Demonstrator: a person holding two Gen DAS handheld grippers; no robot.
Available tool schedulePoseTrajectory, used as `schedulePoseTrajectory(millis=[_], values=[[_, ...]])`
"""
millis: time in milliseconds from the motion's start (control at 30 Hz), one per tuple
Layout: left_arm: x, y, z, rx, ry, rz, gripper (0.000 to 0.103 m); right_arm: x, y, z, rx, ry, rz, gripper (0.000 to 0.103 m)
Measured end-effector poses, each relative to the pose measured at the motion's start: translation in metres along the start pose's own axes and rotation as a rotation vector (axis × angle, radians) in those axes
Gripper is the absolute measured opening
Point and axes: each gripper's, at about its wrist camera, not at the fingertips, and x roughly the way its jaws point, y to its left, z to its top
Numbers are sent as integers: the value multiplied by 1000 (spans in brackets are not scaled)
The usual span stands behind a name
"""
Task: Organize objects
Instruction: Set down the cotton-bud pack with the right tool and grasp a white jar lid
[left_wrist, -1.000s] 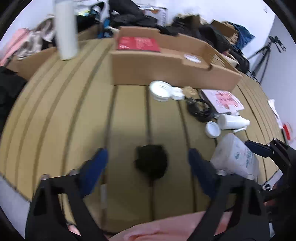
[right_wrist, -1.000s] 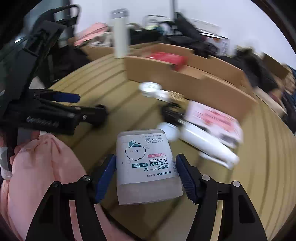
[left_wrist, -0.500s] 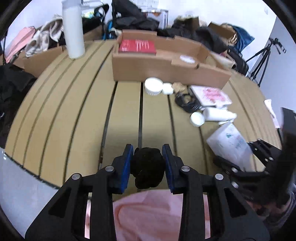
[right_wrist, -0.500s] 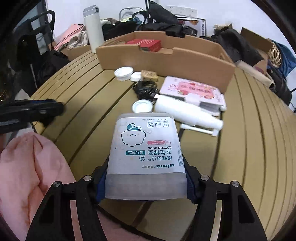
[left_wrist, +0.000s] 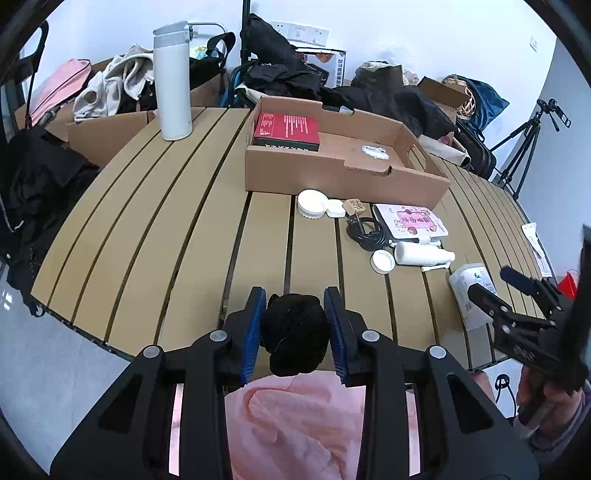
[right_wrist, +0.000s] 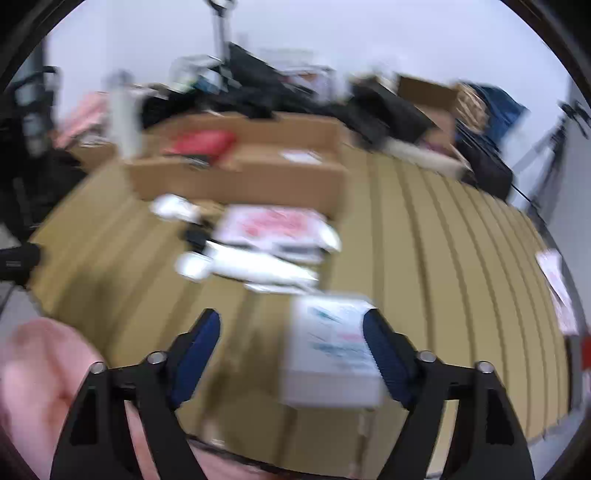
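Note:
My left gripper (left_wrist: 294, 325) is shut on a black fuzzy ball (left_wrist: 294, 334) and holds it over the near edge of the slatted wooden table (left_wrist: 166, 229). My right gripper (right_wrist: 291, 345) is open; the white cotton bud box (right_wrist: 332, 354) lies on the table between the fingers, against the right one. The right wrist view is blurred. The box (left_wrist: 471, 286) and right gripper (left_wrist: 517, 291) also show at the right of the left wrist view. A cardboard tray (left_wrist: 343, 177) with a red box (left_wrist: 286, 129) stands at the back.
In front of the tray lie white lids (left_wrist: 312, 202), a black cable (left_wrist: 365, 229), a pink-printed pack (left_wrist: 412, 221), a white bottle (left_wrist: 421, 254) and a round cap (left_wrist: 383, 261). A white flask (left_wrist: 172, 81) stands back left. Bags and clothes pile behind the table.
My right gripper has opened and let go of the cotton bud box, which now lies on the table. My left gripper keeps its hold on the black ball, shut since a second ago.

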Motion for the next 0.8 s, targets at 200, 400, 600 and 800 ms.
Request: schedulePoseTrajectory(millis=[200,400,600,800], values=[[13,12,-2,-25,21,-11,29,31,57,9,-80,26,192,83],[27,25,-3,-36,37,-18,29,93,82,14,-67,112,137,74],[45,28,-2,-40,58,-26,29,100,85,18,-112,90,90,42],[37,22,-2,-34,52,-26,29,95,88,16,-136,95,102,32]])
